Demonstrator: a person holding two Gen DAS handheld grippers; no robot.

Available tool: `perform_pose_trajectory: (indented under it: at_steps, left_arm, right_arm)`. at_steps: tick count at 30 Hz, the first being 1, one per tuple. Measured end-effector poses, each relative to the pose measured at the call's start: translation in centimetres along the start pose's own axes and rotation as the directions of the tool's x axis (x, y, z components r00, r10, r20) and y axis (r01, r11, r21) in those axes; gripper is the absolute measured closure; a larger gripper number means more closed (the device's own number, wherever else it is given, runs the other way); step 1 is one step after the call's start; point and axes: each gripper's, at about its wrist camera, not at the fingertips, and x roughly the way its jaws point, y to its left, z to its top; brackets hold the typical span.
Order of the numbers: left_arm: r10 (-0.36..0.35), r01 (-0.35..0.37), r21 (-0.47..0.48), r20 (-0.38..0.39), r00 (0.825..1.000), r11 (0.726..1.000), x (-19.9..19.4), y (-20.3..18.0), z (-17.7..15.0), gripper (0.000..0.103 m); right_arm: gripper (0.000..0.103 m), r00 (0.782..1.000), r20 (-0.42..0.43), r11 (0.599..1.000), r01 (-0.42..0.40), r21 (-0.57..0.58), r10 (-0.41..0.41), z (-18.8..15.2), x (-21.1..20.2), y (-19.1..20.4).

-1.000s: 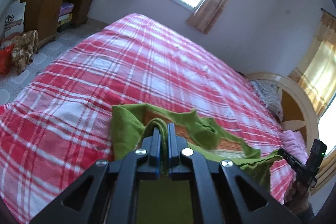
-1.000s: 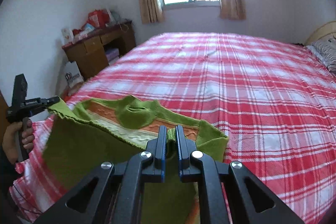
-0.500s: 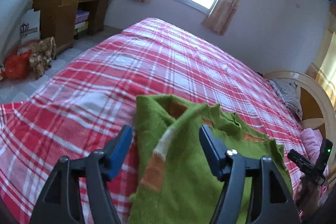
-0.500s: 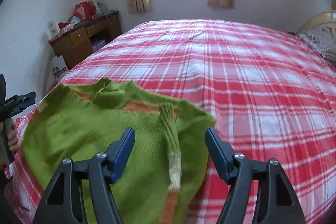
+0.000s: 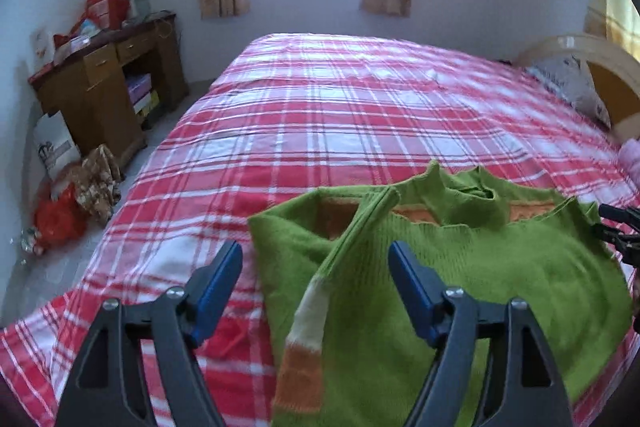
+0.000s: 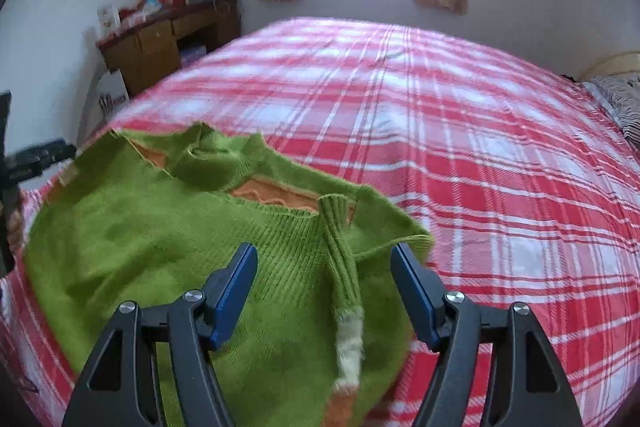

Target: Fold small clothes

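- Wide open stretch of bed (image 5: 360,115) beyond the sweater (image 5: 500,279), bare plaid up to the far edge.
- Near edge taken up by the sweater, lying flat, low enough to pass over.
- Pillow (image 5: 568,83) and headboard (image 5: 600,67) blocking the right end.
- Desk (image 5: 108,83) and bags (image 5: 76,195) crowding the floor to the left.
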Motion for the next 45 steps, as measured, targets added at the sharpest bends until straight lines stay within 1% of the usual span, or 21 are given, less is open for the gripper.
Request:
perform_pose_trajectory:
  at_steps: [1, 2, 5, 6, 7, 8, 11, 13, 16, 22, 23, 26, 27, 29, 30, 31, 33, 37, 40, 42, 45]
  left_arm:
    - [0.005, -0.005, 0.024, -0.011, 1.000, 1.000, 0.5, -0.4, 0.2, 0.026]
    - [0.015, -0.014, 0.048, -0.022, 1.000, 0.999, 1.1, -0.8, 0.2, 0.027]
    - [0.039, -0.032, 0.106, -0.061, 0.997, 0.994, 2.9, -1.7, 0.1, 0.048]
    - [0.035, -0.024, 0.121, -0.089, 0.995, 0.992, 3.7, -1.9, 0.1, 0.078]
    - [0.019, -0.006, 0.122, -0.108, 0.994, 0.993, 4.0, -2.0, 0.0, 0.094]
    - [0.015, -0.003, 0.109, -0.112, 0.994, 0.994, 4.0, -1.8, 0.0, 0.095]
    - [-0.024, 0.024, 0.067, -0.002, 1.000, 0.997, 2.2, -1.1, 0.6, 0.096]
    - [-0.027, 0.026, 0.020, 0.072, 0.997, 0.999, 0.8, -0.3, 1.2, 0.097]
    - [-0.027, 0.029, -0.023, 0.087, 0.996, 0.999, 0.9, 0.4, 1.6, 0.097]
    - [0.031, -0.033, -0.027, -0.056, 0.998, 0.999, 5.7, 0.0, 1.1, 0.097]
    - [0.036, -0.038, -0.020, -0.065, 0.997, 0.999, 5.9, 0.0, 0.9, 0.097]
    - [0.066, -0.067, -0.009, -0.068, 0.995, 0.998, 5.6, -0.1, 0.8, 0.090]
    - [0.065, -0.066, -0.012, -0.061, 0.996, 0.998, 5.2, 0.0, 0.8, 0.090]
    - [0.067, -0.068, -0.024, -0.041, 0.997, 0.997, 3.9, 0.2, 0.9, 0.078]
    - [0.073, -0.074, -0.031, -0.029, 0.997, 0.997, 3.2, 0.3, 0.8, 0.061]
    - [0.077, -0.077, -0.048, -0.010, 0.997, 0.996, 2.1, 0.5, 0.6, 0.049]
    - [0.073, -0.070, -0.083, 0.035, 0.997, 0.994, -0.2, 0.8, 0.0, 0.040]
    - [0.059, -0.051, -0.117, 0.067, 0.996, 0.992, -2.9, 0.8, -2.1, 0.028]
    - [0.079, -0.074, -0.118, 0.040, 0.996, 0.990, -3.4, 0.5, -4.1, 0.027]
    - [0.124, -0.122, -0.115, 0.007, 0.992, 0.986, -2.8, 0.5, -5.1, 0.027]
    - [0.132, -0.142, -0.144, -0.081, 0.988, 0.979, -0.8, 1.7, -6.6, 0.026]
  right_arm:
    - [0.048, 1.000, -0.021, 1.000, 0.001, -0.008, -0.001, 0.1, 0.7, 0.1]
    - [0.052, 0.999, -0.040, 1.000, 0.000, -0.015, -0.001, 0.1, 1.3, 0.2]
    - [0.068, 0.993, -0.105, 0.998, 0.041, -0.051, -0.046, -0.3, 3.4, 0.3]
    - [0.079, 0.993, -0.107, 0.998, 0.037, -0.053, -0.042, -0.3, 3.7, 0.2]
    - [0.088, 0.994, -0.099, 0.998, 0.035, -0.051, -0.040, -0.3, 3.6, 0.1]
    - [0.095, 0.995, -0.088, 0.998, 0.040, -0.052, -0.044, -0.3, 3.3, 0.1]
    - [0.096, 0.999, 0.014, 0.997, 0.048, -0.053, -0.047, 0.6, 0.8, -0.1]
    - [0.096, 0.996, 0.075, 0.998, 0.044, -0.035, -0.042, 1.3, -0.9, -0.6]
    - [0.096, 0.993, 0.105, 0.998, 0.055, -0.015, -0.053, 2.0, -1.5, -1.1]
    - [0.096, 0.994, -0.004, 0.994, 0.109, 0.008, -0.109, 1.5, 3.8, -2.0]
    - [0.096, 0.994, -0.032, 0.994, 0.104, 0.024, -0.103, 1.3, 4.7, -2.2]
    - [0.096, 0.992, -0.028, 0.991, 0.125, 0.045, -0.124, 0.7, 5.2, -2.6]
    - [0.090, 0.993, -0.029, 0.992, 0.112, 0.059, -0.111, 0.6, 5.1, -2.9]
    - [0.075, 0.992, -0.037, 0.990, 0.125, 0.069, -0.122, 0.5, 4.4, -3.1]
    - [0.066, 0.991, -0.030, 0.988, 0.135, 0.071, -0.133, 0.4, 3.9, -3.1]
    - [0.060, 0.991, -0.012, 0.988, 0.135, 0.078, -0.134, 0.2, 3.0, -3.1]
    - [0.054, 0.993, 0.033, 0.989, 0.109, 0.103, -0.113, -0.2, 0.7, -3.0]
    - [0.045, 0.992, 0.116, 0.994, 0.027, 0.104, -0.039, -2.0, -4.2, -0.8]
    - [0.042, 0.989, 0.137, 0.998, -0.059, 0.028, 0.055, -4.3, -6.1, 2.4]
    - [0.042, 0.987, 0.124, 0.995, -0.101, -0.009, 0.102, -5.8, -6.4, 4.1]
    - [0.042, 0.994, 0.047, 0.995, -0.098, -0.015, 0.098, -8.2, -4.7, 5.1]
